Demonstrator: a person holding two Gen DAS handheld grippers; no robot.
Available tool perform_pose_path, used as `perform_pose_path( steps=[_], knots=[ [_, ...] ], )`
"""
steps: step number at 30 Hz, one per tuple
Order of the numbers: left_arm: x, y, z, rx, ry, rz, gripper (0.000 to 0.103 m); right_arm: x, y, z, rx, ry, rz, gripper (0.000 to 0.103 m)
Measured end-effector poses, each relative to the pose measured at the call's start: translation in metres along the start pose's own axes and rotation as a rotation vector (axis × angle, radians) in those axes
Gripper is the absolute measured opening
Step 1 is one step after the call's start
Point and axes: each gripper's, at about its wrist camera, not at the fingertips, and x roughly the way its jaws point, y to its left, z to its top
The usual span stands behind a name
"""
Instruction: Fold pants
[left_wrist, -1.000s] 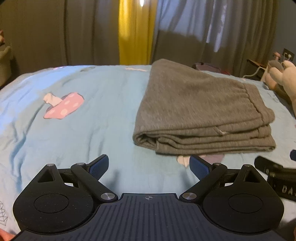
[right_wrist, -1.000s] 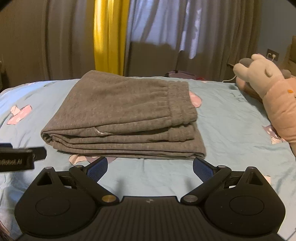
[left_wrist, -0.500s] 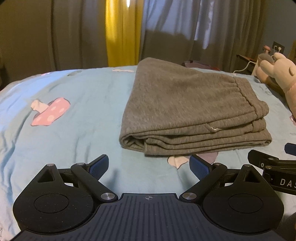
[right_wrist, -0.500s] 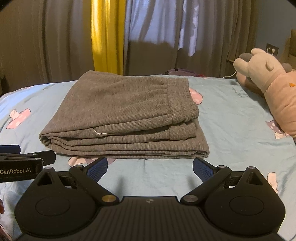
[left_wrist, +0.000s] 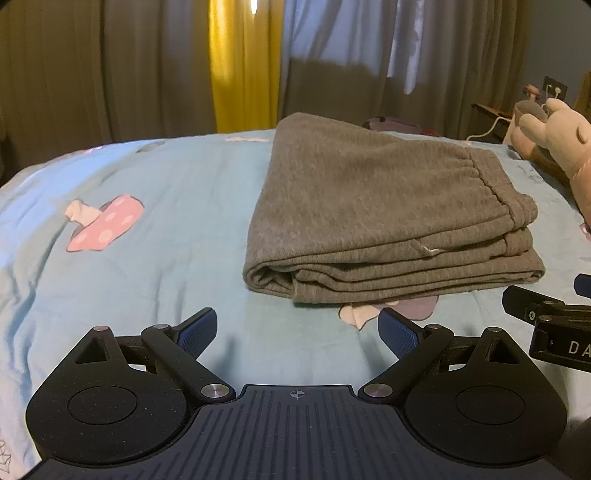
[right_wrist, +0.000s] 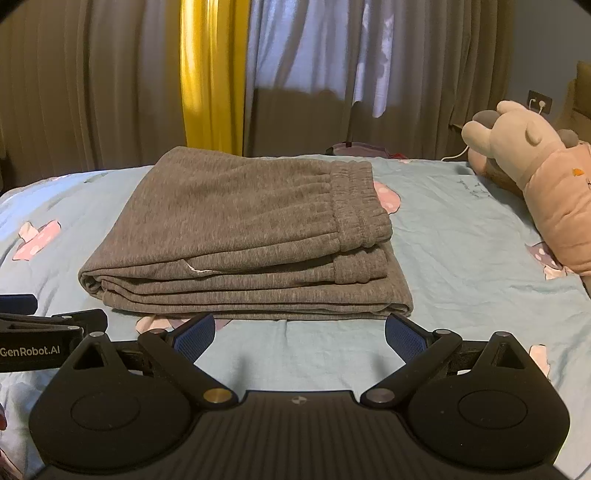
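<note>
1. The grey ribbed knit pants (left_wrist: 373, 218) (right_wrist: 243, 236) lie folded in a flat stack of several layers on the light blue bedsheet (left_wrist: 166, 221) (right_wrist: 461, 240), near the middle of the bed and in front of both your tools.
2. The elastic waistband (right_wrist: 360, 206) is on top, at the right end of the stack; the rounded fold is at the left end. A small white tag or thread (left_wrist: 430, 251) shows at the near edge.
3. The stack covers partly a pink mushroom print (left_wrist: 388, 310) on the sheet, just at its near edge.
4. Your left gripper (left_wrist: 297, 328) hovers over the sheet, just before the near left corner of the stack. Its blue fingertips (left_wrist: 195, 330) are spread wide and hold nothing; they do not touch the cloth.
5. Your right gripper (right_wrist: 299, 334) hovers before the near edge of the stack. Its blue fingertips (right_wrist: 404, 336) are also spread wide and empty; the right one is very close to the near right corner, but I cannot tell if it touches.
6. Each tool is seen at the side of the other's view, so they are side by side.
7. Another pink mushroom print (left_wrist: 103, 229) is on the sheet, well apart to the left of the pants.
8. A beige and pink plush toy (right_wrist: 535, 177) (left_wrist: 565, 140) lies at the right side of the bed, apart from the pants.
9. Behind the bed hang grey-brown curtains (right_wrist: 92, 85) with one yellow strip (right_wrist: 210, 77) and a pale blue-white part (right_wrist: 306, 44).
</note>
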Motion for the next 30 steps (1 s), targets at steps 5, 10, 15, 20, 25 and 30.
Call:
perform_pose_path(
  steps=[5,10,15,20,25,30],
  knots=[
    [0.0007,0.0014,-0.0002,-0.006,0.001,0.000,0.098,0.0006,0.0000,-0.0004,0.004,0.004,0.001,0.099],
    [0.0014,0.0018,0.0001,-0.006,0.004,-0.001,0.098,0.0008,0.0007,-0.0005,-0.002,0.005,-0.001,0.099],
    [0.0016,0.0019,0.0000,-0.009,0.007,-0.002,0.098,0.0001,0.0010,-0.0009,-0.002,0.003,-0.001,0.099],
    [0.0015,0.0021,-0.0002,-0.008,0.007,-0.004,0.098,0.0004,-0.0002,-0.0007,0.006,0.003,-0.001,0.099],
    [0.0008,0.0017,-0.0011,-0.004,0.004,-0.005,0.098,0.0003,-0.0011,-0.0004,0.014,0.003,-0.002,0.099],
    [0.0010,0.0014,-0.0011,-0.001,0.007,-0.004,0.098,-0.0004,-0.0012,-0.0004,0.015,0.000,-0.001,0.099]
  ],
)
